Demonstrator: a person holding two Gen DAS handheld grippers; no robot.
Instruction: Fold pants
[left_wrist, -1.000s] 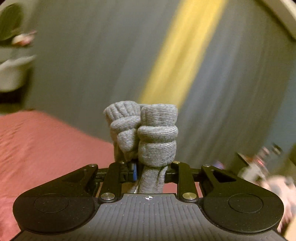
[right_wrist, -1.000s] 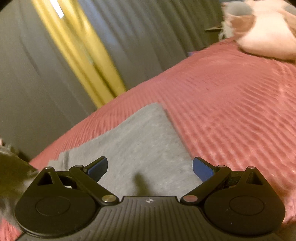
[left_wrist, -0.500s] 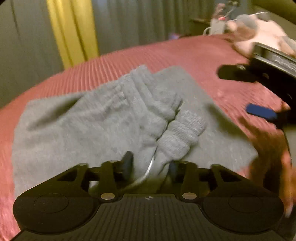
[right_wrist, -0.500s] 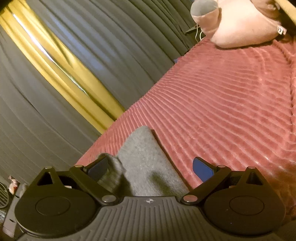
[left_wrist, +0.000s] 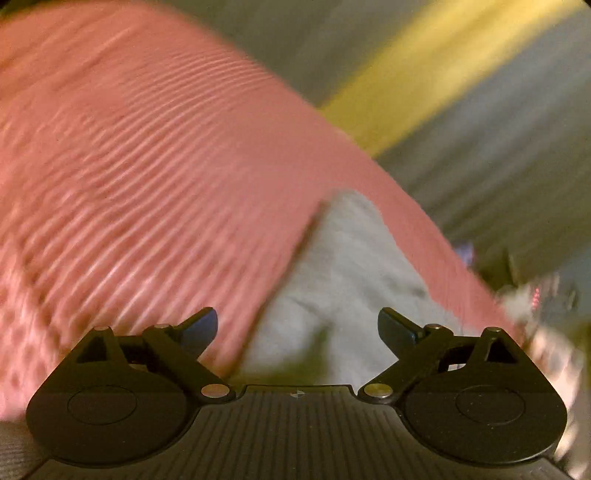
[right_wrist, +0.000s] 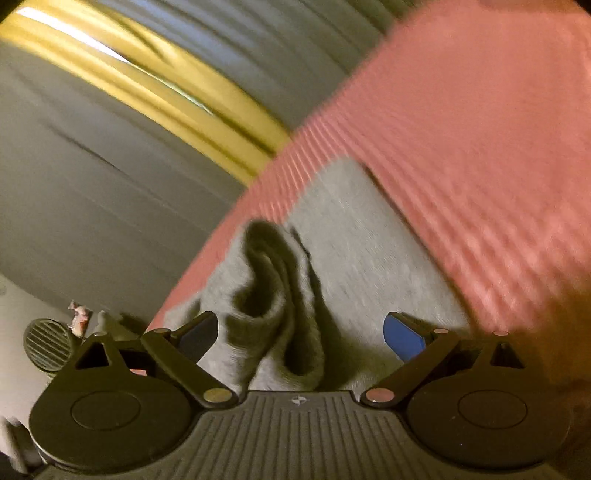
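Both views are smeared by motion. The left tool (left_wrist: 297, 326) stands wide apart, its jaws having just been opening, with nothing clamped; the grey pants (left_wrist: 343, 273) lie beyond it on the pink bed (left_wrist: 147, 166), toward 1 o'clock, their near edge cut off by the tool body. The right tool (right_wrist: 301, 328) is also spread apart; a bunched fold of the pants (right_wrist: 273, 295) rises between its fingers, though the pads do not press it. Curtains (right_wrist: 129, 85) blur behind.
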